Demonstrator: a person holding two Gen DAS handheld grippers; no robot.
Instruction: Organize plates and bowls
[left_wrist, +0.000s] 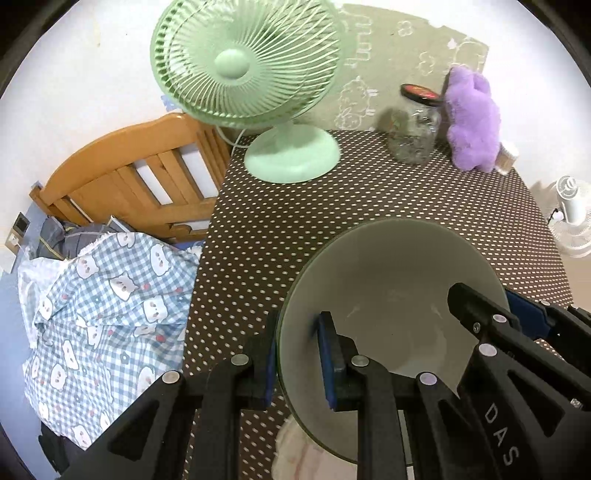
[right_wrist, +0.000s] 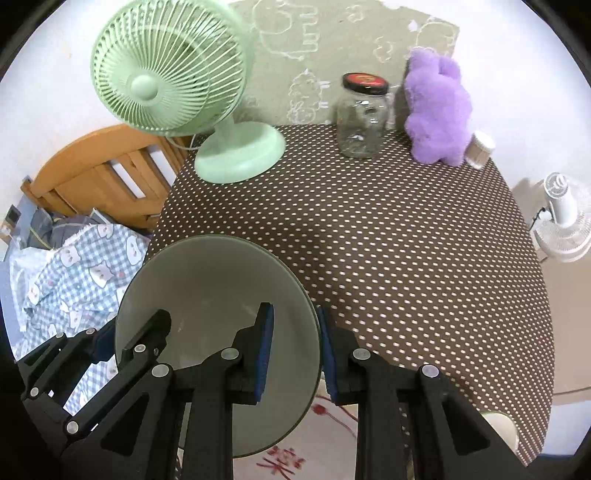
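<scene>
Holding one pale bowl (left_wrist: 391, 295) between two grippers, the person has it lifted over the near edge of the counter (left_wrist: 295, 236), tilted so its hollow faces the cameras. The left gripper (left_wrist: 299, 354) straddles the bowl's left rim, one finger inside, one outside, clenched on the wall. The right gripper (right_wrist: 295, 354) does the same on the right rim, its blue pads (right_wrist: 264, 354) pressed to either side of the wall. Under the bowl, at the nearest edge, something white with a red pattern (right_wrist: 295, 450) shows; it may be a plate or cloth, I cannot tell.

To do this step well, I would keep both grips equally tight and move the two hands together, since a rim pinch on smooth glazed ware can slip if one side leads or twists. Level the bowl before lowering it, and set it down flat rather than on an edge.

Farther back, the dotted counter is open in the middle. At its far side stand a green fan (right_wrist: 166, 85) on the left, a glass jar (right_wrist: 364, 118) with a dark lid, and a purple plush toy (right_wrist: 437, 107) on the right, all well apart from the bowl.
</scene>
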